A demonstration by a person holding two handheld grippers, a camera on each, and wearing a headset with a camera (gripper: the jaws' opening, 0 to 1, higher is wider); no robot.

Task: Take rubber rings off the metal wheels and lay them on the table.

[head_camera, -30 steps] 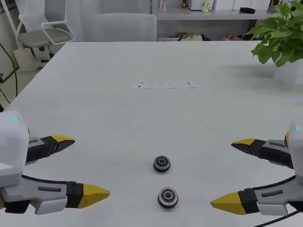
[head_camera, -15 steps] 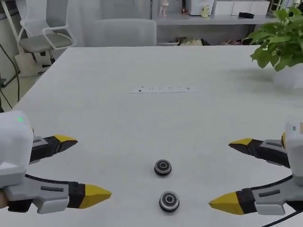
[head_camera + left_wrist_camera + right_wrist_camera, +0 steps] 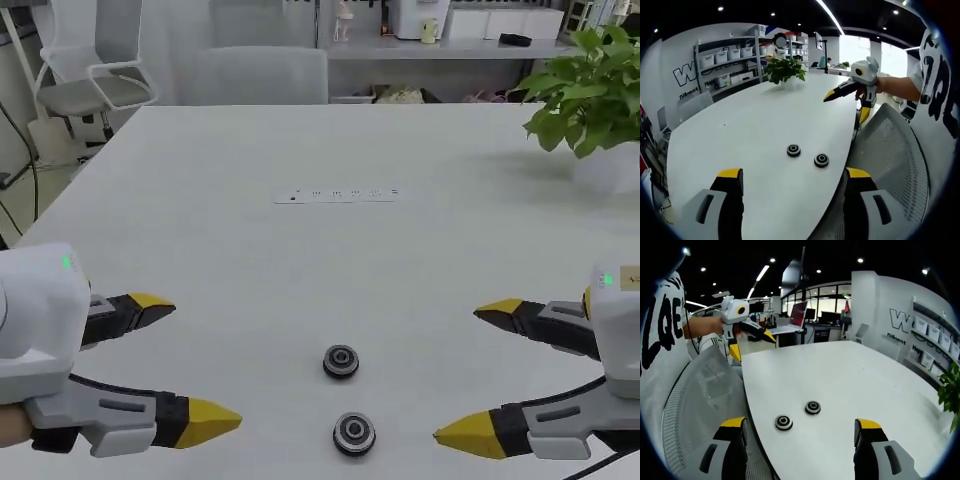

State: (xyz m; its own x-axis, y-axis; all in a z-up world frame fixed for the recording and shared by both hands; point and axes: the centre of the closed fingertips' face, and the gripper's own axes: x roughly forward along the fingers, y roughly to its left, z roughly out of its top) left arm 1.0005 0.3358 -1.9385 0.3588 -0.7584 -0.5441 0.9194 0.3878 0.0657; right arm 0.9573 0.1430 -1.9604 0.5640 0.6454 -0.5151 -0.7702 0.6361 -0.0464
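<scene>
— Fingers point(image 3: 205, 418) on the left gripper point(image 3: 195, 362): how do they stand?

— Spread wide, yellow tips well apart, nothing between them. It is the same on the right gripper point(image 3: 465, 375): its fingers point(image 3: 470, 433) gape and hold nothing.

— And the pose?

— Each gripper is rolled on its side, so one finger lies closer to the power strip point(image 3: 335, 194) and the other closer to the person. Both point inward, tips facing each other across the gap. The left one sits on the person's side of the strip and off to its left; the right one mirrors it off to the strip's right. In the left gripper view a bare forearm point(image 3: 897, 87) reaches out level behind the right gripper.

— And what is to be worked on?

— The far wheel point(image 3: 341, 361) and the near wheel point(image 3: 354, 432) lie flat on the counter point(image 3: 300, 270), on the person's side of the strip and well apart from it. They are between the two grippers and touched by neither. The far wheel is the closer to the strip. The near wheel lies near it, a little to the right. Both are dark round the rim.
</scene>
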